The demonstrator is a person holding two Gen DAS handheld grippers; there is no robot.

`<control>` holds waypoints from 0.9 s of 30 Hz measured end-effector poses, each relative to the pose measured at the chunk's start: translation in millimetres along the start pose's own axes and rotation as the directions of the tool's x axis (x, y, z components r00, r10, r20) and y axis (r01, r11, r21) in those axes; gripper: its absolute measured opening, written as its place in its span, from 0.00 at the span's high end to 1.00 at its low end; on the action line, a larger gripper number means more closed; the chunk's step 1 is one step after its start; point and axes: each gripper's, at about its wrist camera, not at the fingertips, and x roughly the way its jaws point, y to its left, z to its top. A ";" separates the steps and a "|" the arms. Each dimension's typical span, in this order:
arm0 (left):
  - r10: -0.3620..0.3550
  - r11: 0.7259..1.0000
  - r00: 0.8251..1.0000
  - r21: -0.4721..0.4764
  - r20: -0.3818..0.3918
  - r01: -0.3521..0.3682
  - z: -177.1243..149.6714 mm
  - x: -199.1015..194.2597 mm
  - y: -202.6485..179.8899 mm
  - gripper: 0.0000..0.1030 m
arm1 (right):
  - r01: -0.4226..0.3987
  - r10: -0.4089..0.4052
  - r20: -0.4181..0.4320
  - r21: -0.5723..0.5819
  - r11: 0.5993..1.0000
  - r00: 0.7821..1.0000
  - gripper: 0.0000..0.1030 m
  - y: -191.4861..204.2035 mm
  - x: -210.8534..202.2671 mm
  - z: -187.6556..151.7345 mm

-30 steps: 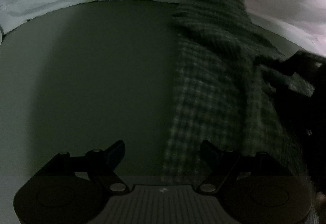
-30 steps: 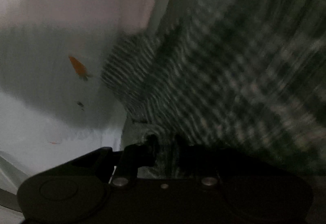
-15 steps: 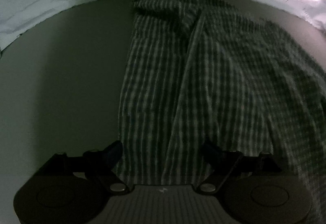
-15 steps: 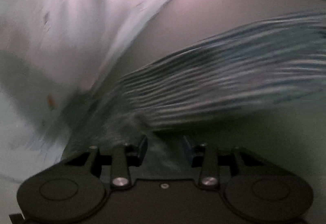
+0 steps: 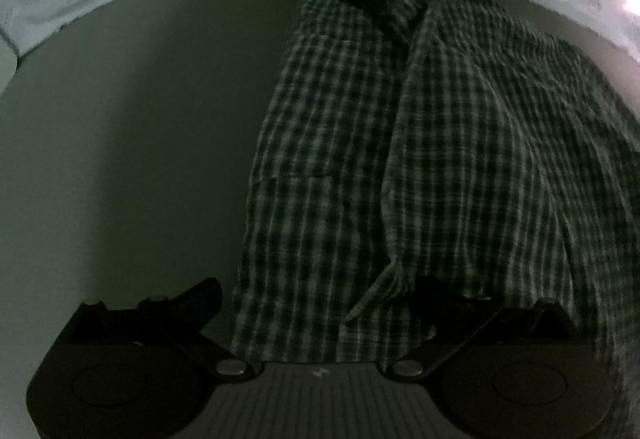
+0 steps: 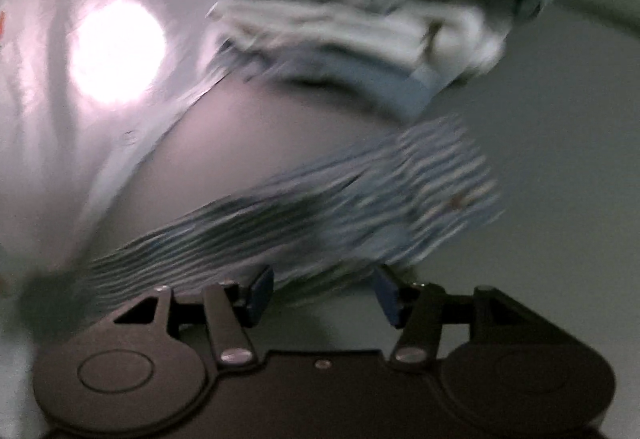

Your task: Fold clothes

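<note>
One checked shirt (image 5: 420,159) lies on surface (image 5: 140,139), long axis away from left gripper (image 5: 316,303); hem between its widening fingers, unpinched. Right gripper (image 6: 324,291) fingers opening, empty, beside sleeve.

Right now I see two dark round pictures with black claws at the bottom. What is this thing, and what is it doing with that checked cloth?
There is no robot here. A person holds a two-finger gripper in each hand, and each carries a wide-angle camera looking forward along its fingers, hence the round pictures.

One picture is from the left gripper. It looks down on a checked shirt spread on a grey table. Its jaws are opening wide over the shirt's near edge, gripping nothing.

The other is from the right gripper, blurred. Its jaws are opening too; a sleeve of the shirt lies just beyond its blue-padded fingers, not pinched. Farther back is a pile of other clothes.

So nothing is held now; the shirt is being folded.
</note>
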 end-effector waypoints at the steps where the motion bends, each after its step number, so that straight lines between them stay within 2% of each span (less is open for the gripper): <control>1: -0.011 1.000 1.000 -0.024 -0.001 0.011 -1.7 0.2 3.3 0.00 | 0.035 -0.035 0.010 -0.032 0.999 0.999 0.45 -2.3 0.4 4.0; 3: -0.010 1.000 1.000 -0.016 0.007 0.010 -3.0 -1.1 3.7 0.00 | 0.102 -0.099 0.033 -0.096 0.990 0.995 0.45 -8.2 0.2 11.1; 6: -0.012 1.000 1.000 -0.010 0.002 0.012 -1.3 -2.7 4.6 0.00 | 0.159 -0.151 0.057 -0.178 0.971 0.987 0.42 -10.3 6.8 15.9; 9: -0.017 1.000 1.000 -0.004 -0.008 0.017 -0.6 -3.6 4.8 0.00 | 0.155 -0.152 0.036 -0.165 0.974 0.988 0.37 -13.6 20.0 20.3; 10: -0.019 1.000 1.000 -0.002 -0.012 0.019 -0.6 -4.0 5.0 0.00 | 0.145 -0.142 0.033 -0.142 0.979 0.989 0.30 -16.1 20.7 20.2; 11: -0.019 1.000 1.000 -0.001 -0.015 0.019 -0.3 -4.3 5.2 0.00 | 0.128 -0.124 0.044 -0.121 0.984 0.991 0.27 -18.3 19.5 20.3; 13: -0.019 1.000 1.000 -0.001 -0.019 0.019 0.0 -4.8 5.1 0.00 | 0.092 -0.088 0.053 -0.080 0.993 0.995 0.28 -20.2 19.3 20.9; 14: -0.018 1.000 1.000 -0.002 -0.019 0.018 0.0 -4.9 5.2 0.00 | 0.083 -0.079 0.062 -0.065 0.994 0.995 0.33 -20.3 19.1 20.9; 16: -0.019 1.000 1.000 -0.005 -0.017 0.019 -0.5 -5.2 5.4 0.00 | 0.049 -0.048 0.057 -0.027 0.998 0.997 0.66 -22.3 18.5 20.1; 17: -0.019 1.000 1.000 -0.006 -0.016 0.019 -0.9 -5.4 5.7 0.00 | 0.032 -0.031 0.054 -0.007 0.999 0.998 0.72 -23.4 18.2 19.7; 19: -0.022 1.000 1.000 -0.005 -0.013 0.022 -2.3 -6.4 6.6 0.00 | -0.074 0.070 0.040 0.131 0.989 0.997 0.77 -33.5 18.2 17.4; 20: -0.023 1.000 1.000 -0.003 -0.011 0.023 -3.0 -6.9 7.1 0.00 | -0.141 0.136 0.035 0.238 0.961 0.990 0.79 -40.2 20.5 13.8; 21: -0.025 1.000 1.000 -0.002 -0.009 0.025 -3.4 -7.3 7.9 0.00 | -0.205 0.205 0.036 0.348 0.915 0.978 0.82 -47.2 23.2 9.7; 22: -0.025 1.000 1.000 -0.001 -0.007 0.025 -3.6 -7.5 8.7 0.00 | -0.266 0.276 0.046 0.458 0.849 0.960 0.84 -51.7 27.5 2.1; 23: -0.025 1.000 1.000 -0.001 -0.005 0.025 -4.7 -8.3 8.6 0.00 | -0.319 0.344 0.064 0.560 0.765 0.937 0.85 -55.7 32.1 -6.1; 24: -0.025 1.000 1.000 -0.001 -0.003 0.025 -6.6 -9.5 7.5 0.00 | -0.375 0.424 0.095 0.664 0.647 0.901 0.92 -56.9 39.4 -18.9; 26: -0.025 1.000 1.000 0.001 -0.001 0.025 -6.2 -8.2 3.9 0.00 | -0.457 0.583 0.168 0.798 0.393 0.795 0.96 -46.8 58.7 -47.5; 27: -0.025 1.000 1.000 0.003 0.001 0.025 -6.5 -8.5 3.9 0.00 | -0.459 0.626 0.175 0.826 0.326 0.760 0.97 -36.2 64.9 -58.9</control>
